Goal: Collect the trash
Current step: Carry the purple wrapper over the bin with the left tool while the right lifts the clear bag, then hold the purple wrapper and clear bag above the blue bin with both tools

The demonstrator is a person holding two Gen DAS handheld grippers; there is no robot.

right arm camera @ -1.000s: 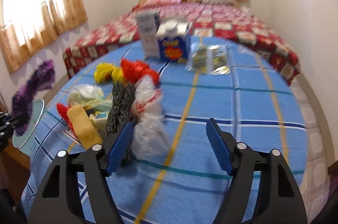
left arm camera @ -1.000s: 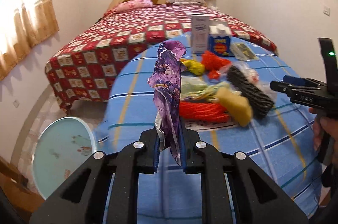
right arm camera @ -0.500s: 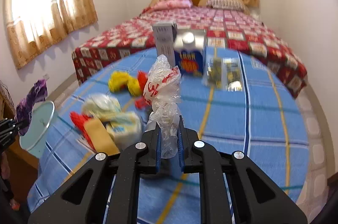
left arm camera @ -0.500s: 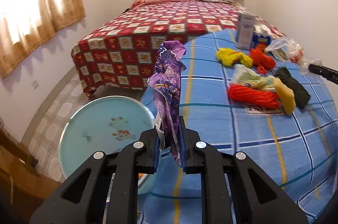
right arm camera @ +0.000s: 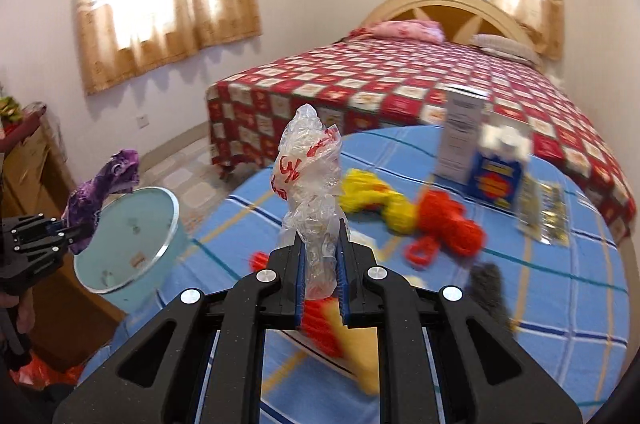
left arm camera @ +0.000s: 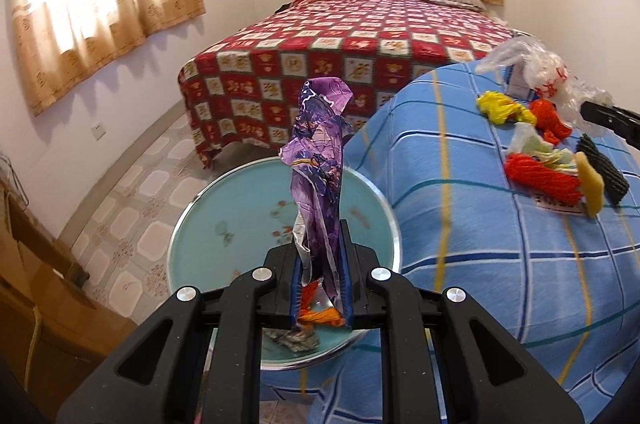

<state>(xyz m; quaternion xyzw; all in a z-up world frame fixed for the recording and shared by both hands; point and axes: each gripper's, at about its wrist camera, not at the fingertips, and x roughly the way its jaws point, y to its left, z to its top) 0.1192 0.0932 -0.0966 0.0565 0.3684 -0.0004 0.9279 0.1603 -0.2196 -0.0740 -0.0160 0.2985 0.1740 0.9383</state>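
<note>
My left gripper (left arm camera: 321,270) is shut on a crumpled purple wrapper (left arm camera: 318,159), which stands up from the jaws over the open mouth of a light blue round bin (left arm camera: 224,207). Some crumpled scraps lie at the bin's near edge. My right gripper (right arm camera: 320,264) is shut on a clear plastic bag with red print (right arm camera: 310,179), lifted above the blue checked table (right arm camera: 560,284). In the right wrist view the left gripper (right arm camera: 70,230) with the purple wrapper (right arm camera: 100,191) hangs beside the bin (right arm camera: 132,236) at the left. The bag (left arm camera: 536,71) also shows far right in the left wrist view.
Red (right arm camera: 448,224) and yellow (right arm camera: 372,195) net bundles, a dark scrubber (left arm camera: 602,167), a yellow sponge (left arm camera: 590,187), two cartons (right arm camera: 496,163) and foil packets (right arm camera: 548,207) lie on the table. A bed with a red checked cover (left arm camera: 360,43) stands behind. A wooden cabinet (right arm camera: 28,159) is at the left.
My right gripper shut on the clear bag and lifted it off the table, swinging left. My left gripper carried the purple wrapper leftward from over the table to over the bin.
</note>
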